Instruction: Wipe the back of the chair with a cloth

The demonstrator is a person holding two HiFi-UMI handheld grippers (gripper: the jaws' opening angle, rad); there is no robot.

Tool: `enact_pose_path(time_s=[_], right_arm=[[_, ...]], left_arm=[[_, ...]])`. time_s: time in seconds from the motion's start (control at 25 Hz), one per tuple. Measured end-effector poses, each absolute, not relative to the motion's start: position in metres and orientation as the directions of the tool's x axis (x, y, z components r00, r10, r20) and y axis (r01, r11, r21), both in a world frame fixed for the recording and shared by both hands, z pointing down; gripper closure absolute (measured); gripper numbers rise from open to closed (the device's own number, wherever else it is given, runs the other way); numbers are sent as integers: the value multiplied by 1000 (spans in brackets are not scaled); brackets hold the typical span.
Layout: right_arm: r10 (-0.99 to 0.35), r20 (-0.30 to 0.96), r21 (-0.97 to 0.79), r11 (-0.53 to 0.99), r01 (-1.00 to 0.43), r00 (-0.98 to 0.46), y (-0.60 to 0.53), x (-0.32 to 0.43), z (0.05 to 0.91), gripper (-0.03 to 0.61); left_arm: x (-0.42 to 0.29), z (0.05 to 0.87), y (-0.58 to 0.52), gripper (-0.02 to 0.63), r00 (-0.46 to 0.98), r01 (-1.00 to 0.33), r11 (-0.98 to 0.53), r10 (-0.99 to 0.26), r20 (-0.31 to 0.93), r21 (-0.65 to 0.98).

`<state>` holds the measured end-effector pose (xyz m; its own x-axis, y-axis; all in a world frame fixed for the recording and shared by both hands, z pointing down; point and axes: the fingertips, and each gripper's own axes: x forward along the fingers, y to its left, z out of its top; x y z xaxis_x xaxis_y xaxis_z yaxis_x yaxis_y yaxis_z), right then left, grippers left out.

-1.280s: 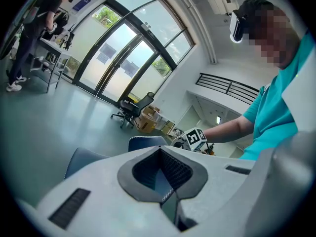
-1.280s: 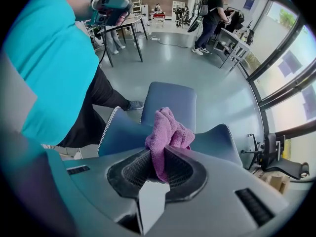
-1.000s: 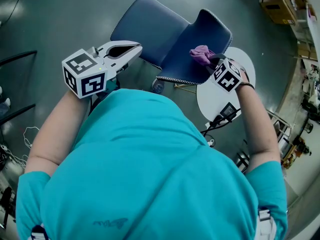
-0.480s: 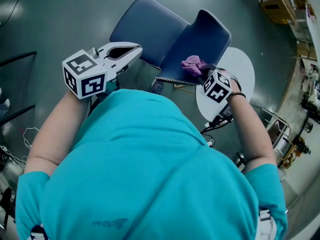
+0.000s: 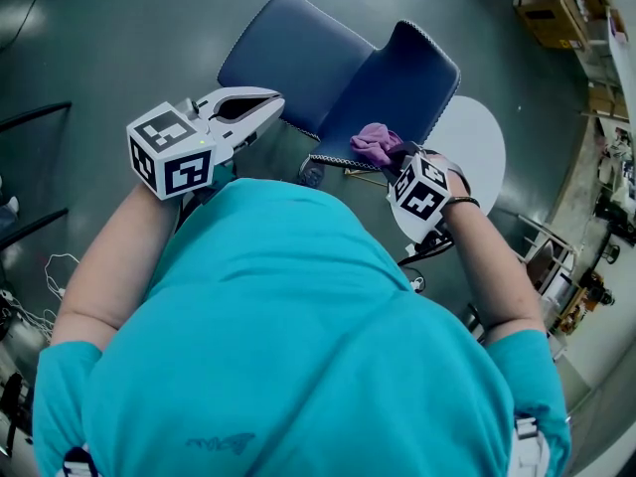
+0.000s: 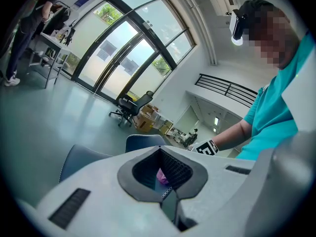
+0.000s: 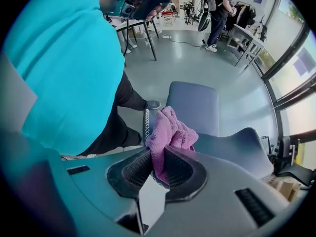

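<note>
A blue chair (image 5: 298, 53) stands on the grey floor in front of me. A purple cloth (image 5: 374, 142) lies bunched against the near, white-stitched edge of the chair's right-hand panel (image 5: 402, 82). My right gripper (image 5: 397, 154) is shut on the cloth (image 7: 168, 127), which sticks out past its jaws (image 7: 157, 150) over that edge of the chair (image 7: 193, 102). My left gripper (image 5: 272, 99) hangs in the air left of the chair, shut and holding nothing. In the left gripper view (image 6: 159, 149) a bit of cloth (image 6: 162, 176) shows through the gap between the jaws.
A white round table (image 5: 475, 132) stands just right of the chair, with cables at its foot. Cardboard boxes (image 5: 552, 3) sit at the far right. Black rails (image 5: 30, 117) run along the left. A person (image 7: 217, 11) stands far off by desks.
My right gripper has slid the cloth left and toward me along the chair panel, down to its near stitched edge. The left gripper has stayed put.
</note>
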<state>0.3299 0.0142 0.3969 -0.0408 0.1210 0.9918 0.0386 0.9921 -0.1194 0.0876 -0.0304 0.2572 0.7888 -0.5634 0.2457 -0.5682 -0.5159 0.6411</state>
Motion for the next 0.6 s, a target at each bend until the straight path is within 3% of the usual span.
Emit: enact_pose_path(time_s=[0.32, 0.6], right_arm=[[231, 970, -233, 972, -22, -72, 29, 323, 392, 520], [157, 983, -162, 986, -46, -96, -9, 285, 369, 520]], left_arm=[[74, 267, -38, 618, 785, -557, -507, -580, 218, 658], [25, 270, -22, 618, 774, -563, -514, -602, 194, 647]])
